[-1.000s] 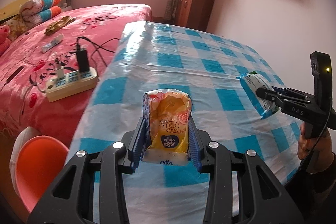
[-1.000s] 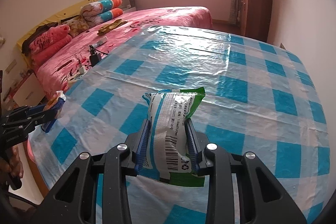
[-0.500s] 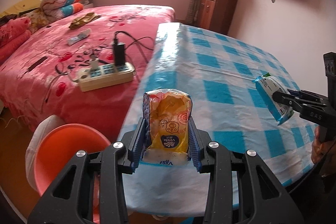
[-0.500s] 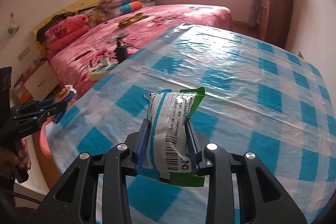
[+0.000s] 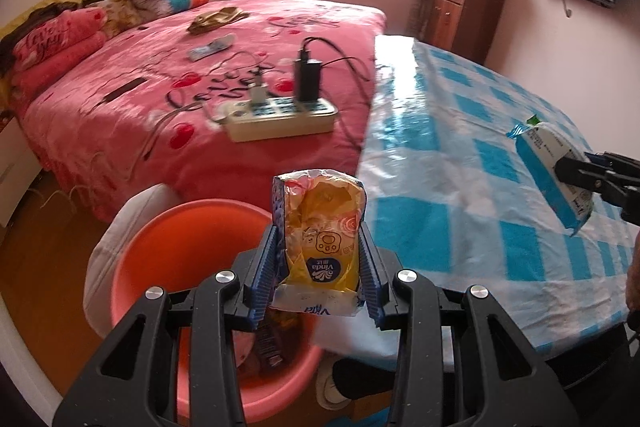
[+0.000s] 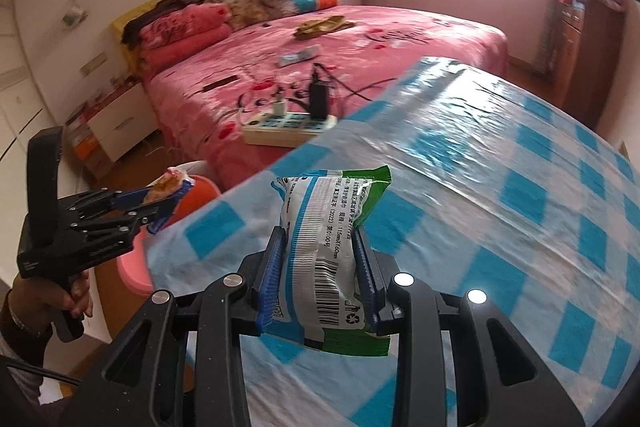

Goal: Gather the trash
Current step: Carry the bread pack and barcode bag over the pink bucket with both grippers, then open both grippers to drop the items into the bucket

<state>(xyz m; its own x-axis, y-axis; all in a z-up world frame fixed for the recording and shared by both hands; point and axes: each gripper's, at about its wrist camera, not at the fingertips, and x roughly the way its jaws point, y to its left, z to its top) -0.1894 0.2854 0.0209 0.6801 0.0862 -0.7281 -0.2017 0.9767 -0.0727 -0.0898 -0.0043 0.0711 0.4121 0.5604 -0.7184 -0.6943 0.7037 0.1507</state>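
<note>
Left wrist view: left tongs [image 5: 318, 263] clamped on yellow tissue pack [image 5: 320, 239], held above orange bin [image 5: 160, 247] at 9 o'clock; drop pending. Right tongs [image 6: 320, 267] clamped on green-white packet [image 6: 324, 251] over table [image 6: 520, 195]; binning pending.

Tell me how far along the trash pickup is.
Some wrappers already lie in the orange bin. Left tongs grip a yellow pack above its rim; right tongs grip a green pack over the table. Both drops remain.
</note>
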